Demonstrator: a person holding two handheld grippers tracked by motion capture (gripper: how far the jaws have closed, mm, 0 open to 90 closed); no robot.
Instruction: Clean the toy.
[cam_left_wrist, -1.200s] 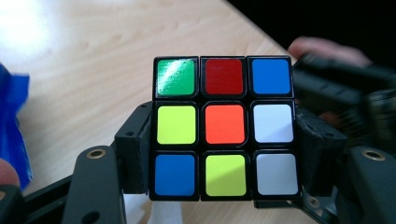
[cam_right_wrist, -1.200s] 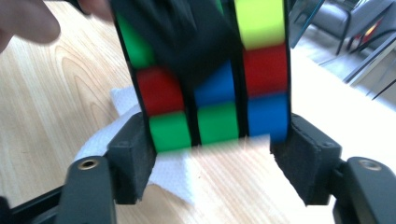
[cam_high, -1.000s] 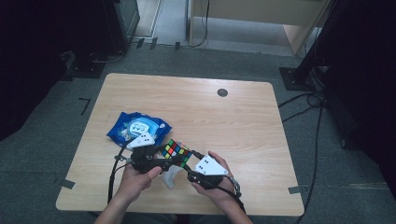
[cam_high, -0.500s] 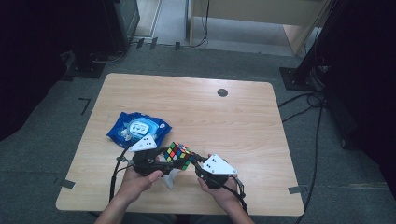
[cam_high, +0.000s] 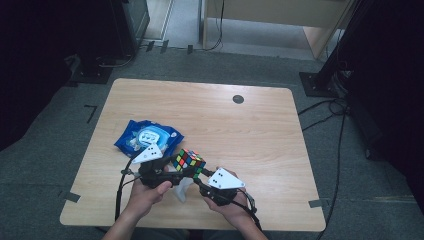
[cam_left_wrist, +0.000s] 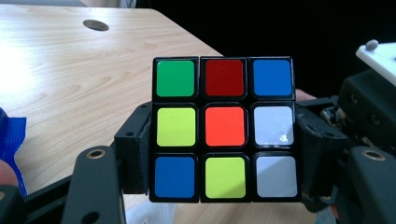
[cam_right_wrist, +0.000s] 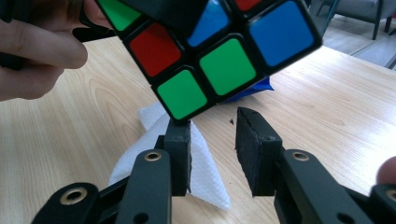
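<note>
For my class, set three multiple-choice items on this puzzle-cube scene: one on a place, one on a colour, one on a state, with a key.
1. Where is the blue packet?
A. on the table, beyond the left tongs
B. on the floor
C. between the right tongs' jaws

2. In the left gripper view, the cube's centre sticker is
A. white
B. orange
C. green

3. The right tongs are
A. clamped on the cube
B. clamped on the tissue
C. open, holding nothing

Key: 1 A, the packet lies on the tabletop past the left tongs. 2 B, the middle square is orange. 3 C, a gap shows between the jaws, the white tissue lying behind.
</note>
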